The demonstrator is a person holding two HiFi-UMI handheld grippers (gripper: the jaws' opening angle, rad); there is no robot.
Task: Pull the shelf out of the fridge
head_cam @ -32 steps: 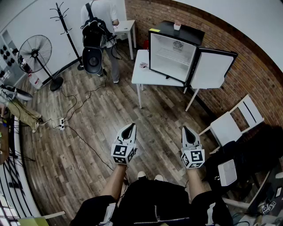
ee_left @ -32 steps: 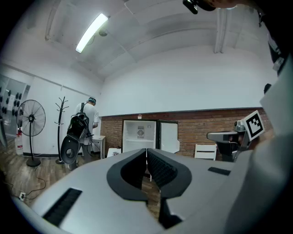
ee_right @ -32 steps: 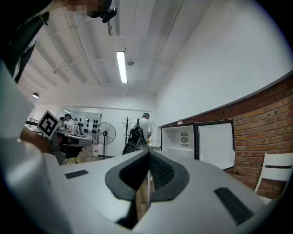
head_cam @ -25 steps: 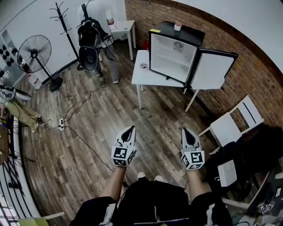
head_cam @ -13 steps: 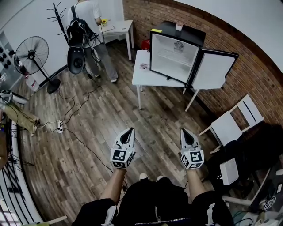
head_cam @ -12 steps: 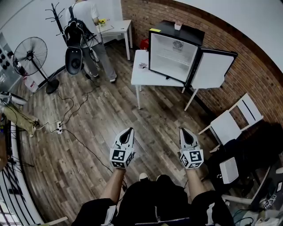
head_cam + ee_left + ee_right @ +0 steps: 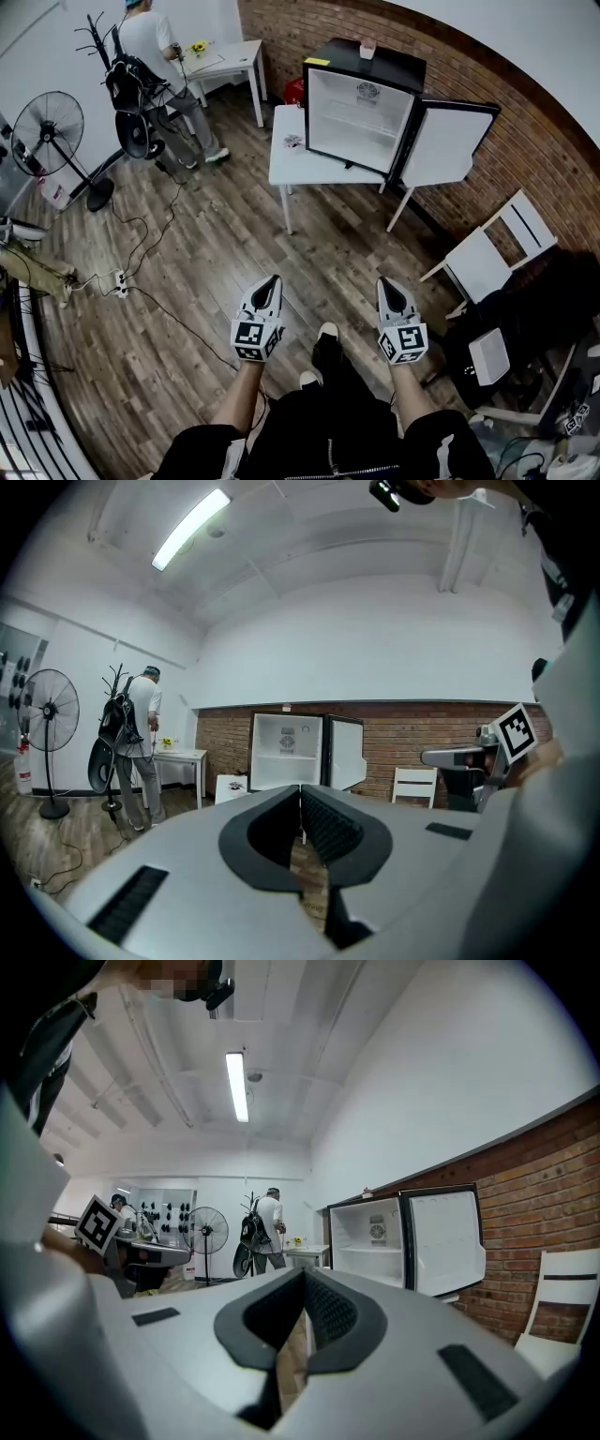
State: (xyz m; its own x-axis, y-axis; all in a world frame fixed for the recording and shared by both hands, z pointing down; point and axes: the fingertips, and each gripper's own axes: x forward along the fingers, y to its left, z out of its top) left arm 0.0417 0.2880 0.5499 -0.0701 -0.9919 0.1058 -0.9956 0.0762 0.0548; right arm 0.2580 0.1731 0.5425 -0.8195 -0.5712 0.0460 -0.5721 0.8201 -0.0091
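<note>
1. The fridge stands on a white table against the brick wall. Its door is swung wide open on the side toward a white chair.
2. The shelf sits inside the fridge, lying level across the white interior.
3. The left gripper is well apart from the fridge, over the wooden floor and pointing toward it. Its jaws are closed together with nothing between them.
4. The right gripper is level with the left one and just as far from the fridge. Its jaws are also pressed together and empty.
5. On the side of the fridge away from its door, a person stands at a small table, back turned.
6. A standing fan is farther from the fridge than that person.
</note>
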